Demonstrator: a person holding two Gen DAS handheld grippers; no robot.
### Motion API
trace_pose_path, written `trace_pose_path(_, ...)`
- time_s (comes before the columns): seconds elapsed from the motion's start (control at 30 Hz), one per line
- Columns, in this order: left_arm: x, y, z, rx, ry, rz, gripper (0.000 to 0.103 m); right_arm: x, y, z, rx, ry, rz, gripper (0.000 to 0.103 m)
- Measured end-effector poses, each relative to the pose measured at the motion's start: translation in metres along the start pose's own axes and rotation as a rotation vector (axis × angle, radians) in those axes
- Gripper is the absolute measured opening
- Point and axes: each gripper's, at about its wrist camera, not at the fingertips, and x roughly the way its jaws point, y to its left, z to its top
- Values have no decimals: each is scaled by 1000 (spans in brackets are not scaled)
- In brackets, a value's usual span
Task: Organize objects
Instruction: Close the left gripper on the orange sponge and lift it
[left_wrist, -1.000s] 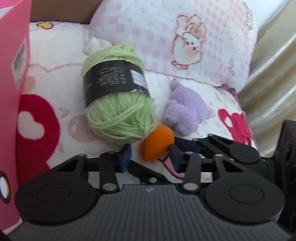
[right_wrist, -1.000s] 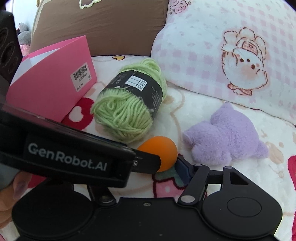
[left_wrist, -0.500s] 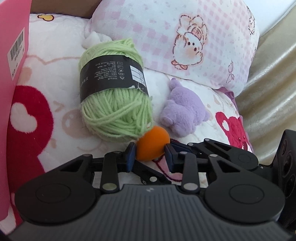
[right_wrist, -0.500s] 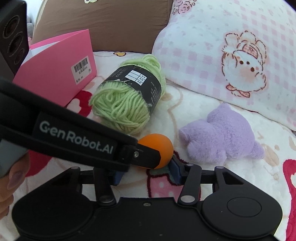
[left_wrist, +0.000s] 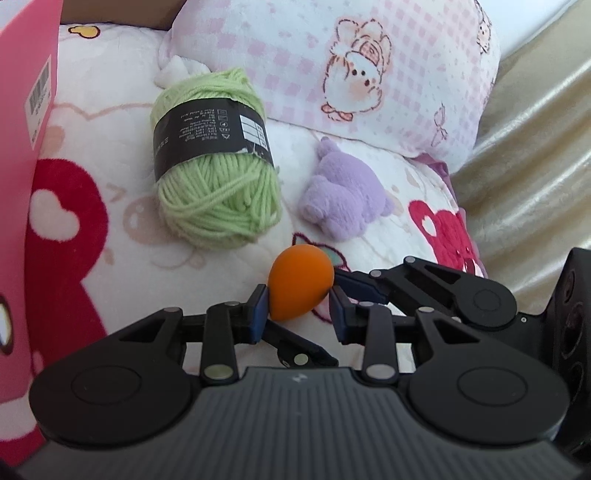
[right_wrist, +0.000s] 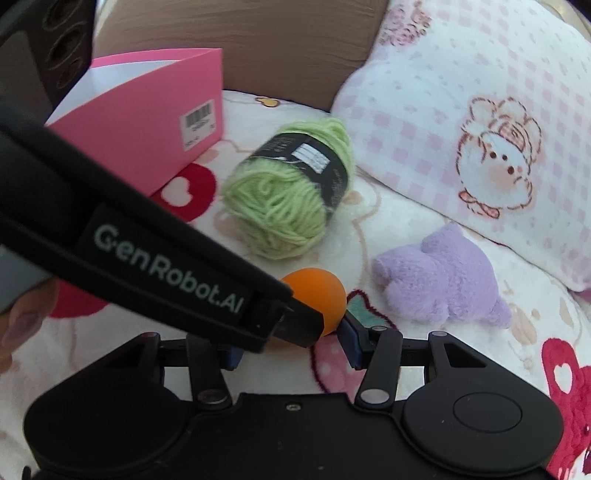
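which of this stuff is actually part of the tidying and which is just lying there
Likely part of the job:
- orange ball, already in a grip
- green yarn
- purple plush toy
- pink bag, probably where things go

Just lying about:
- checked pillow
- patterned blanket under everything

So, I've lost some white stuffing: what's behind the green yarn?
A white fluffy bit pokes out behind the green yarn, beside the pink pillow; the yarn covers its lower part.
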Motion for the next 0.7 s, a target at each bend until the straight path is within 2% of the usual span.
trace_pose_path(0.2, -14, -2, -4, 13, 39, 9, 33, -16, 15, 2, -15, 1, 8, 56)
trace_pose_path(0.47, -39, -4, -12, 29, 28, 25, 33, -29, 31, 8, -26, 5, 26, 56)
trace_pose_path(0.7, -57, -3, -15, 28, 53, 30, 33, -40, 43, 11, -36, 8, 47, 56)
